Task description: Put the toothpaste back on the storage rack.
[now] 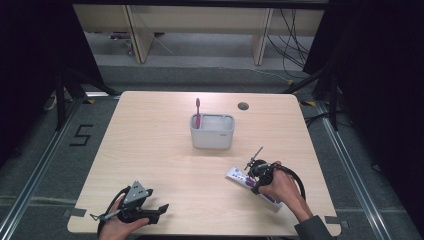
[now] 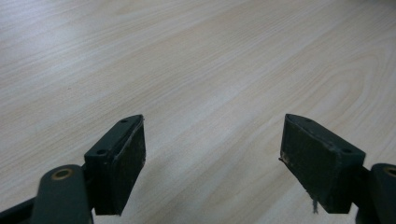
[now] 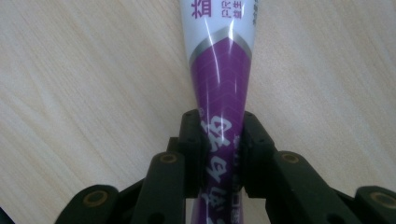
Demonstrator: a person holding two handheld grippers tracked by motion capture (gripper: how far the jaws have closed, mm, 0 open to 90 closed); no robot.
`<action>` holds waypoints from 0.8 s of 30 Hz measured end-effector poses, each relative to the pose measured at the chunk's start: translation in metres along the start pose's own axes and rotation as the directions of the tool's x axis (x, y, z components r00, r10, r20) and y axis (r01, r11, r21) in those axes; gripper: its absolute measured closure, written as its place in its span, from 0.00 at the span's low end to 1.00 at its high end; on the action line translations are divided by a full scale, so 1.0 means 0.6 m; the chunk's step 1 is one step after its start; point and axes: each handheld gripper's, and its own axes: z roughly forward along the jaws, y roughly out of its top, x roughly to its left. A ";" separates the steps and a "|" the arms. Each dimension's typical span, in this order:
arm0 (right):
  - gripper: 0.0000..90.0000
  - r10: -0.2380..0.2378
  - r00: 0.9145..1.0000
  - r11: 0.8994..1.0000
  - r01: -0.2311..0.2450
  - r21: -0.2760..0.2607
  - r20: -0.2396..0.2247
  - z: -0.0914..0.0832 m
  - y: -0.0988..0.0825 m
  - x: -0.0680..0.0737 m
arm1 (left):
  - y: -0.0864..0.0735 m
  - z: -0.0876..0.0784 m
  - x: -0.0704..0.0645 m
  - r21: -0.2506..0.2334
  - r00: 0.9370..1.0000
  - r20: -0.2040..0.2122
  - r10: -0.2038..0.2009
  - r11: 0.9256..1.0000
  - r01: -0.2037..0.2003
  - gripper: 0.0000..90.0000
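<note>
While the toothpaste tube point(image 3: 219, 88) lies flat on the wooden table point(image 1: 165, 165), near its front right, the right gripper point(image 3: 219, 140) has its jaws pressed against both sides of the tube's purple body — the grip looks made, the lift not yet begun. A grey holder point(image 1: 212, 131) stands near the table's centre, well apart from the tube, with a red toothbrush point(image 1: 198, 111) already upright in its left part. Judged from this, one item is stowed and the tube is left to be raised, carried and stood in the holder. The left gripper point(image 2: 212, 154) rests at the front left — jaws wide apart, nothing between them.
</note>
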 end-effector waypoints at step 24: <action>0.84 -0.017 1.000 0.981 0.015 -0.194 -0.009 -0.072 -0.008 -0.012 | 0.000 -0.001 0.003 0.006 1.000 0.009 0.010 1.000 -0.010 0.24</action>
